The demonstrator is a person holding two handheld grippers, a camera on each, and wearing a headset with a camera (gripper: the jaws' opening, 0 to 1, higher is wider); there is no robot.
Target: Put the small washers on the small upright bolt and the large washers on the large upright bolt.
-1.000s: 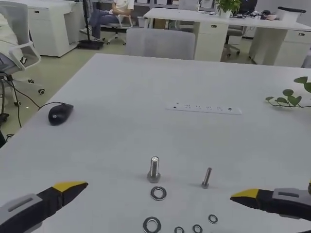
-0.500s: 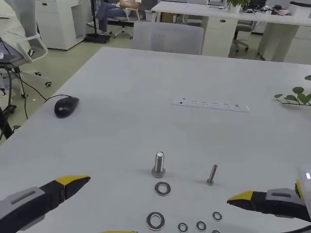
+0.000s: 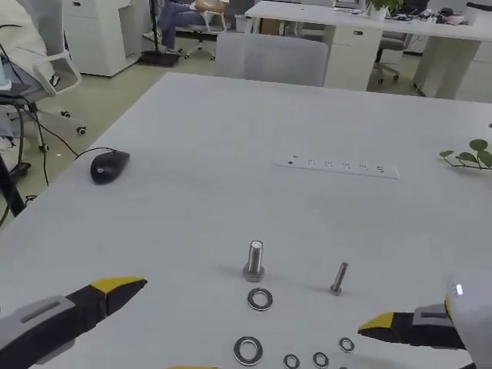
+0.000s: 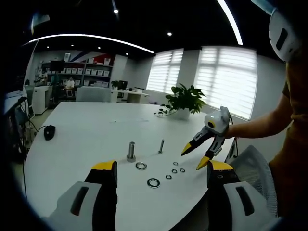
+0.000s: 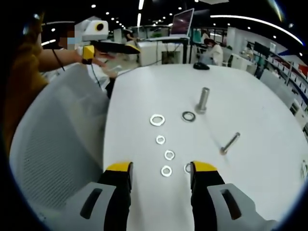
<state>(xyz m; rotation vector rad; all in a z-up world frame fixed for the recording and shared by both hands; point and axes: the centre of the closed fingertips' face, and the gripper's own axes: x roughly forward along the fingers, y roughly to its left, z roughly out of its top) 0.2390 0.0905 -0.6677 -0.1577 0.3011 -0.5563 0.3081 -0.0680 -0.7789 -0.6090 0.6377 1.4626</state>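
Observation:
A large upright bolt point(image 3: 254, 260) and a small upright bolt point(image 3: 339, 278) stand on the white table point(image 3: 231, 154). Two large washers point(image 3: 260, 299) point(image 3: 247, 350) lie flat in front of the large bolt. Several small washers point(image 3: 320, 359) lie near the small bolt, also seen in the right gripper view point(image 5: 169, 155). My left gripper point(image 3: 157, 327) point(image 4: 161, 166) hovers open at the lower left, holding nothing. My right gripper point(image 3: 377, 324) point(image 5: 161, 167) is open and empty, just above the small washers, with one small washer point(image 5: 166, 171) between its jaw tips.
A black mouse point(image 3: 109, 165) lies at the table's left. A white power strip point(image 3: 338, 166) sits further back, and plant leaves point(image 3: 469, 156) reach in at the right. A grey chair point(image 3: 269, 58) stands behind the far edge.
The head camera has tilted slightly. My right gripper has drawn nearer to me and a little left, closer to the small washers. The left gripper has held its place.

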